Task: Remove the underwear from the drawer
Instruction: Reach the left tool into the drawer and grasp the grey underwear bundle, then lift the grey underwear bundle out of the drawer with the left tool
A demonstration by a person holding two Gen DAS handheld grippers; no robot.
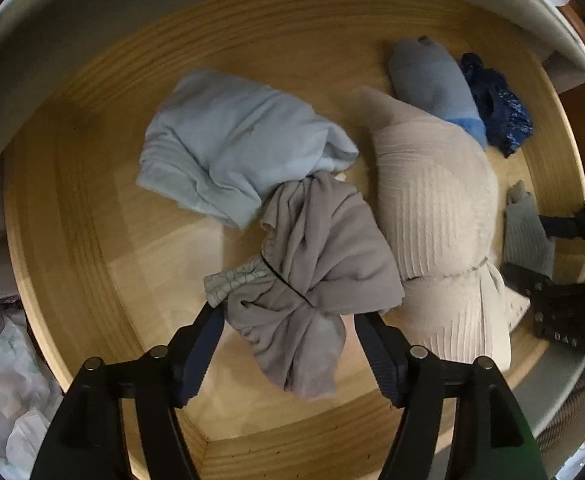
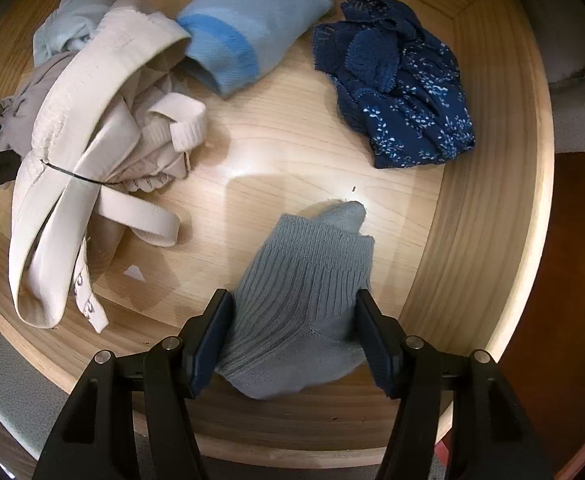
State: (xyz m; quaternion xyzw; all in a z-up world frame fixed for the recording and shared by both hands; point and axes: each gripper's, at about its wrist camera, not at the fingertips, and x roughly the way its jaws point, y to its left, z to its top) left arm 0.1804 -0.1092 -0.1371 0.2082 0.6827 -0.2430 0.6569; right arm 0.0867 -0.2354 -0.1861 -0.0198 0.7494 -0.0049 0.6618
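We looked down into a pale wooden drawer (image 1: 92, 240) strewn with small bundled garments. Our left gripper (image 1: 288, 316) stood released, its jaws apart on either side of the taupe underwear (image 1: 316, 248), which lay on the drawer floor between a light-blue garment (image 1: 228, 144) and a cream bra (image 1: 432, 208). Our right gripper (image 2: 292, 316) grasped a grey ribbed sock (image 2: 304, 312) near the drawer's front wall, well apart from the navy floral underwear (image 2: 404, 92).
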